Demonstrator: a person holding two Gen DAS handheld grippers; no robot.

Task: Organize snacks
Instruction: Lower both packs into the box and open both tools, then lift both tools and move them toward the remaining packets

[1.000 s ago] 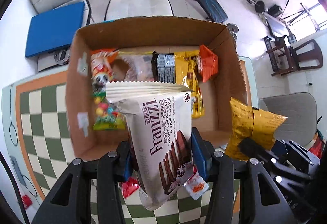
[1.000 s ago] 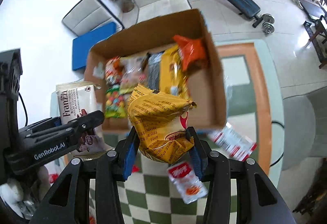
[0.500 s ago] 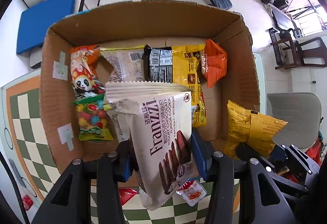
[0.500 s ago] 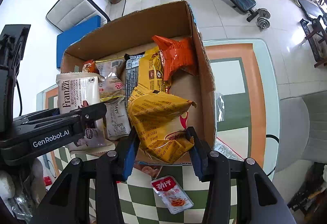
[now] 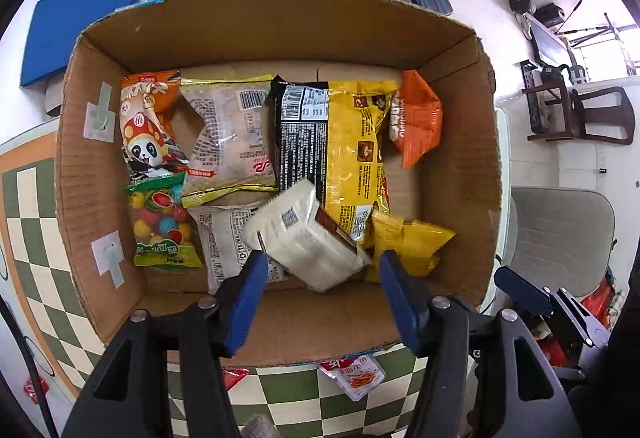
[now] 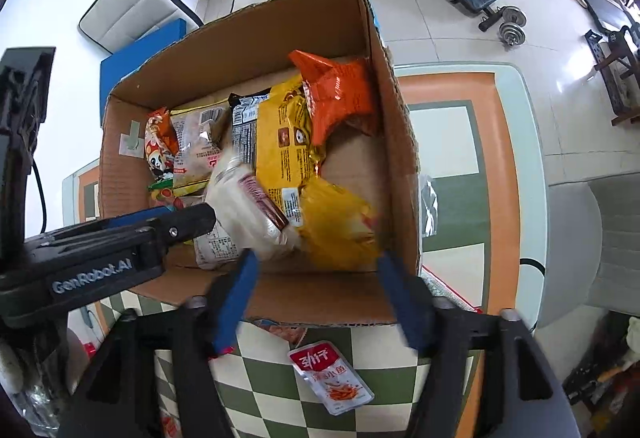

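Both grippers, left (image 5: 320, 278) and right (image 6: 316, 274), are spread empty over the brown cardboard box (image 5: 460, 142), where most snacks are packed, while a small red-and-white sachet (image 6: 332, 378) is left on the checkered table (image 6: 280, 398).

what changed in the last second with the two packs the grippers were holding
Both were let go into the cardboard box. The left gripper opened and the white cookie pack dropped in at the near side; the right gripper opened and the yellow snack bag landed beside it. The snacks already in the box and the red sachet on the table stayed put.
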